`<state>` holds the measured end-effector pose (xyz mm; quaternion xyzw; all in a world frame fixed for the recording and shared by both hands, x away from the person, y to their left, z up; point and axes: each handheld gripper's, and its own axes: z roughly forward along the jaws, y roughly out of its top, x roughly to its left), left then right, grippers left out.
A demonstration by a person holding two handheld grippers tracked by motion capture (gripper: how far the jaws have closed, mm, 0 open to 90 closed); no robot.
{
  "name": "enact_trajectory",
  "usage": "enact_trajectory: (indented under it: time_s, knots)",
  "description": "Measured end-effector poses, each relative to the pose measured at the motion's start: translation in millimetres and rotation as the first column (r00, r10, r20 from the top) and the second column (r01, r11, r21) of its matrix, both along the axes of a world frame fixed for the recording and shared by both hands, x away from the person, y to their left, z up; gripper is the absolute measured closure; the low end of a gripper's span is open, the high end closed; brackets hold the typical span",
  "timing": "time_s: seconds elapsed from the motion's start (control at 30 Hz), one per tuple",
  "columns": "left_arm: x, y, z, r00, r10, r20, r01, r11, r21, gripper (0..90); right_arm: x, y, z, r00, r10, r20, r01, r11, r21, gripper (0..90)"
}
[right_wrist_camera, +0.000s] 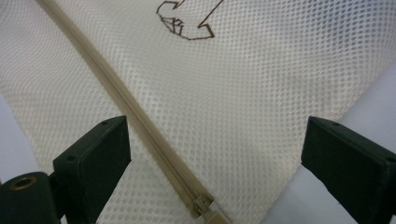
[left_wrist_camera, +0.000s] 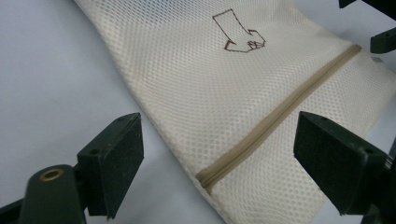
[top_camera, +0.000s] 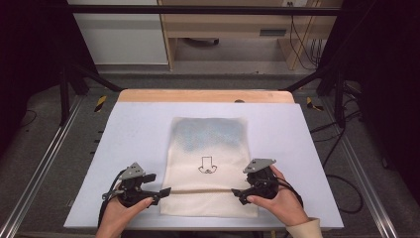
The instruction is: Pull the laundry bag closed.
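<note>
Cream mesh laundry bag [top_camera: 210, 163] lies flat on pale surface [top_camera: 133, 129], zipper [top_camera: 200, 190] running across near end. Left hand-held gripper [top_camera: 166, 190] at zipper's left end, jaws wide apart, gripping nothing. Right hand-held gripper [top_camera: 236, 192] at zipper pull [right_wrist_camera: 208, 207], jaws wide apart, gripping nothing.

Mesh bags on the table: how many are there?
1. A single cream mesh bag lies flat in the middle of the table, its zipper running across the near end between the left tool and right tool.
</note>
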<state>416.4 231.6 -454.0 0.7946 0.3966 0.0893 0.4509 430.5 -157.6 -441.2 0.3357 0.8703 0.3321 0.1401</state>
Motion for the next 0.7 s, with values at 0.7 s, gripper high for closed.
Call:
enact_trajectory:
  time_s: [0.7]
  knots:
    - [6.0,47.1,19.2,0.9837,0.141,0.112,-0.147,0.9879,0.049,8.1,4.3,-36.3,34.0,0.9445,-0.293,0.148,0.27,0.95,0.158,7.8]
